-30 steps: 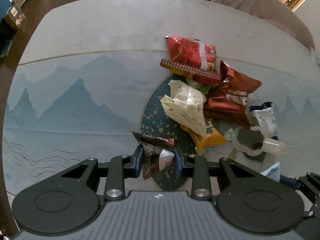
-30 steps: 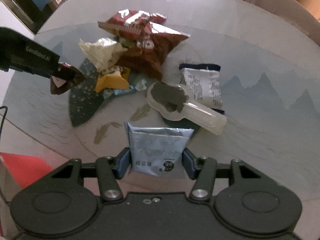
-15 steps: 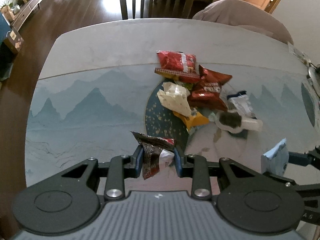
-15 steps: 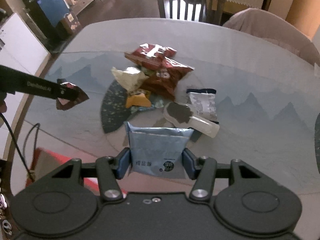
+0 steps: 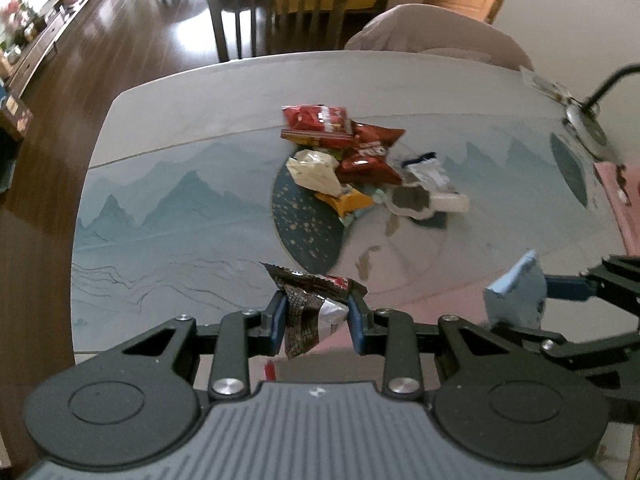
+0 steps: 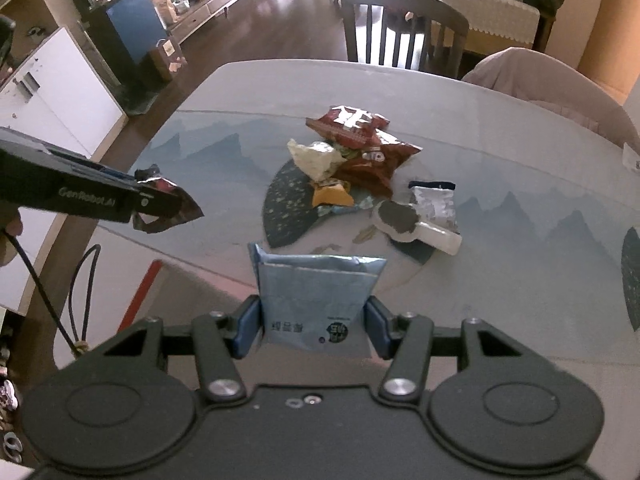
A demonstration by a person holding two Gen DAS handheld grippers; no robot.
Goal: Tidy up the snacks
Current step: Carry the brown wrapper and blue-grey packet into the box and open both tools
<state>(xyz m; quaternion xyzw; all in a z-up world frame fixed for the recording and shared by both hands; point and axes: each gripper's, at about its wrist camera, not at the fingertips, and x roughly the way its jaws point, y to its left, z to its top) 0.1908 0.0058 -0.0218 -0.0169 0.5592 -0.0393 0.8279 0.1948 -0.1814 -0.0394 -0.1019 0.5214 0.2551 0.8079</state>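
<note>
Left wrist view: the left gripper (image 5: 317, 316) is seen w/ its blue pads pinched on a dark brown crumpled wrapper (image 5: 314, 312), held up off the table (image 5: 180, 152) near its front edge. A silver inner side of the wrapper is shown at the right pad. Further back, approx. mid-table, a heap of snacks is seen: a red chip bag (image 5: 316, 120) at the far end, a dark red bag (image 5: 368, 156) touching it, a cream packet (image 5: 316, 170) in front, a yellow packet (image 5: 346, 202) below that. Just right of the heap a white-and-navy packet (image 5: 430, 172) and a clear tube w/ dark contents (image 5: 424, 200) are lying. At the right edge the right gripper (image 5: 536, 292) is visible, closed on a light blue pouch (image 5: 514, 296). A chair (image 5: 276, 8) is placed beyond the table.

Right wrist view: the right gripper (image 6: 314, 320) is shown w/ both pads pressed on the sides of the light blue pouch (image 6: 316, 292), held upright above the table's near edge. At left the left gripper (image 6: 156, 202) is seen from the side, clamped on the dark wrapper (image 6: 172, 206), in the air over the table's left edge. The snack heap is unchanged in layout: red chip bag (image 6: 348, 120), dark red bag (image 6: 376, 160), cream packet (image 6: 314, 156), yellow packet (image 6: 330, 196), white-and-navy packet (image 6: 434, 204), clear tube (image 6: 416, 228). A white cabinet (image 6: 52, 92) is seen at far left.
</note>
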